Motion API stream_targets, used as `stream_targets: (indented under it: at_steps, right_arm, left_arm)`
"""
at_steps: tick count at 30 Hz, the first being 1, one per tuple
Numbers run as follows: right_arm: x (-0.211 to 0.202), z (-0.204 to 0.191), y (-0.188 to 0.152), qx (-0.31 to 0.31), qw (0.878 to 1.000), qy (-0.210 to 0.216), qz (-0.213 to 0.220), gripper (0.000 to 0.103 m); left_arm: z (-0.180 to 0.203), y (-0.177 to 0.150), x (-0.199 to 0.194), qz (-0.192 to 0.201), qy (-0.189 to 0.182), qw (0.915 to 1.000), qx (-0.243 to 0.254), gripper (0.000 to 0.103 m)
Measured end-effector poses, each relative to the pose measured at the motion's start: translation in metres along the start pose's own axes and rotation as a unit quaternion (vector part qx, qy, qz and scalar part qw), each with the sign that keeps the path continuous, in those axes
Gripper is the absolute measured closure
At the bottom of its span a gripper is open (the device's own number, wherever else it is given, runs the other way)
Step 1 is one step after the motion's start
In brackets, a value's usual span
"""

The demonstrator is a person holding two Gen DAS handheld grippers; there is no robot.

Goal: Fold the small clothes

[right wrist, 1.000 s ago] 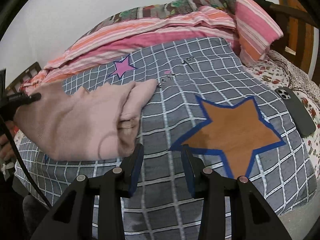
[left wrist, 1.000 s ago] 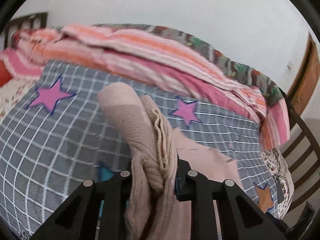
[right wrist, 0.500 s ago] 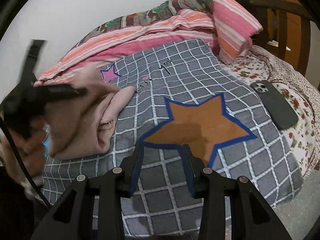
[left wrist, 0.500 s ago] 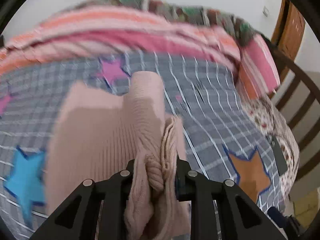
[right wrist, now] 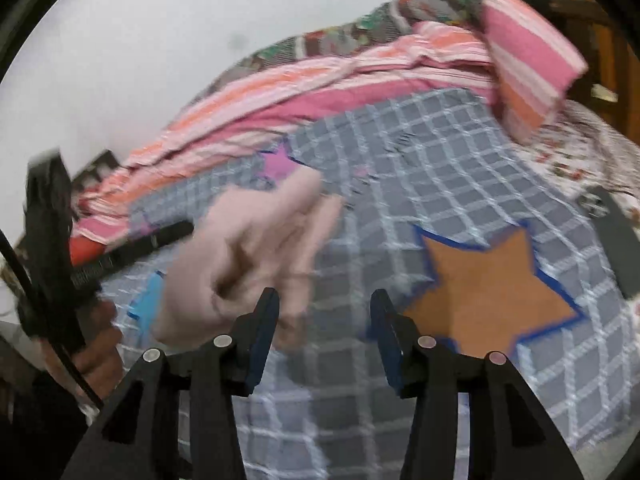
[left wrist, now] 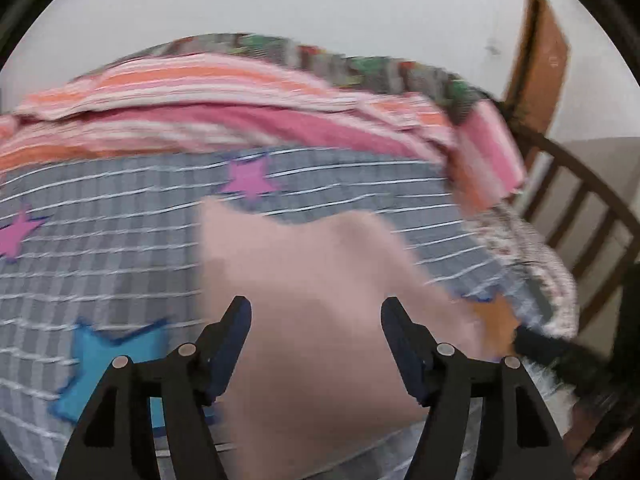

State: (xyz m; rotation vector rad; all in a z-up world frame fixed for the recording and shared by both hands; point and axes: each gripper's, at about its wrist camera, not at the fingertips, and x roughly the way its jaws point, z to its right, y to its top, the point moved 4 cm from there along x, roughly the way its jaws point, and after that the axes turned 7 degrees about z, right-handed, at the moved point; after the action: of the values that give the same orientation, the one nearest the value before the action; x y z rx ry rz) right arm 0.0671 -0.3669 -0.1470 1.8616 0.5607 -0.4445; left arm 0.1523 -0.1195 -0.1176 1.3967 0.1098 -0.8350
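Both views are motion-blurred, so I note only coarse detail. My left gripper [left wrist: 316, 344] has its jaws spread wide and released, nothing between them. Through the gap, in the left wrist view, I see the pale pink garment [left wrist: 320, 300] lying on the grey checked blanket [left wrist: 100, 240], filling the lower centre of the frame. A blue star patch [left wrist: 116, 364] shows at lower left, beside the garment's left edge; a magenta star patch [left wrist: 250, 180] sits just above the garment's top edge.

My right gripper [right wrist: 324, 332] also has its jaws parted and holds nothing. In the right wrist view, the garment [right wrist: 248, 256] lies bunched left of centre, on the blanket [right wrist: 420, 168], its lower edge just past the left fingertip. An orange star patch [right wrist: 488, 292] lies to the right of it, apart from the cloth. The left gripper [right wrist: 132, 252] appears as a dark bar at the left edge, its tip near the garment; contact I cannot tell.

A striped pink quilt [right wrist: 320, 84] is piled along the top of the frame. A dark phone [right wrist: 620, 240] lies at the right edge.
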Motion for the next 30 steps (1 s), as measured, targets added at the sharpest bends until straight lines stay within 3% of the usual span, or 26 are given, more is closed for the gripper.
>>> stream_targets:
  at_steps: [6, 7, 9, 12, 16, 20, 22, 25, 27, 30]
  right_arm:
    - [0.044, -0.038, 0.023, 0.044, 0.996, 0.078, 0.0, 0.055]
    - [0.058, -0.041, 0.023, 0.049, 0.996, 0.068, -0.01, 0.057]
    - [0.078, -0.044, 0.023, 0.047, 0.998, 0.036, -0.024, 0.087]
    - [0.087, -0.048, 0.021, 0.005, 1.0, 0.001, -0.016, 0.091]
    - [0.059, -0.043, 0.013, 0.008, 0.999, 0.037, 0.028, 0.092]
    - [0.075, -0.02, -0.022, 0.046, 0.998, 0.013, -0.029, 0.093]
    - [0.07, -0.019, -0.02, 0.05, 0.998, 0.02, -0.023, 0.088]
    - [0.072, -0.017, -0.003, 0.062, 0.998, 0.025, -0.014, 0.045]
    - [0.08, -0.013, 0.004, 0.064, 0.998, 0.02, -0.011, 0.041]
    - [0.114, -0.006, 0.005, 0.1, 0.992, 0.041, -0.067, 0.041]
  left_arm:
    - [-0.066, -0.016, -0.012, -0.016, 0.035, 0.9986, -0.037, 0.038]
    - [-0.072, -0.018, -0.014, -0.016, 0.033, 0.9985, -0.04, 0.038]
    - [-0.078, -0.02, -0.017, -0.013, 0.03, 0.9987, -0.039, 0.038]
    - [-0.084, -0.023, -0.022, -0.005, 0.027, 0.9988, -0.041, 0.038]
    - [-0.087, -0.027, -0.018, -0.005, 0.014, 0.9985, -0.052, 0.038]
    - [-0.09, -0.03, -0.012, -0.007, 0.01, 0.9983, -0.058, 0.038]
    - [-0.093, -0.029, -0.012, -0.004, 0.007, 0.9978, -0.066, 0.038]
    - [-0.099, -0.024, -0.014, 0.003, 0.0, 0.9971, -0.076, 0.038]
    - [-0.102, -0.021, -0.016, 0.009, -0.005, 0.9964, -0.084, 0.038]
    - [-0.11, -0.019, -0.02, 0.016, -0.013, 0.9955, -0.092, 0.038]
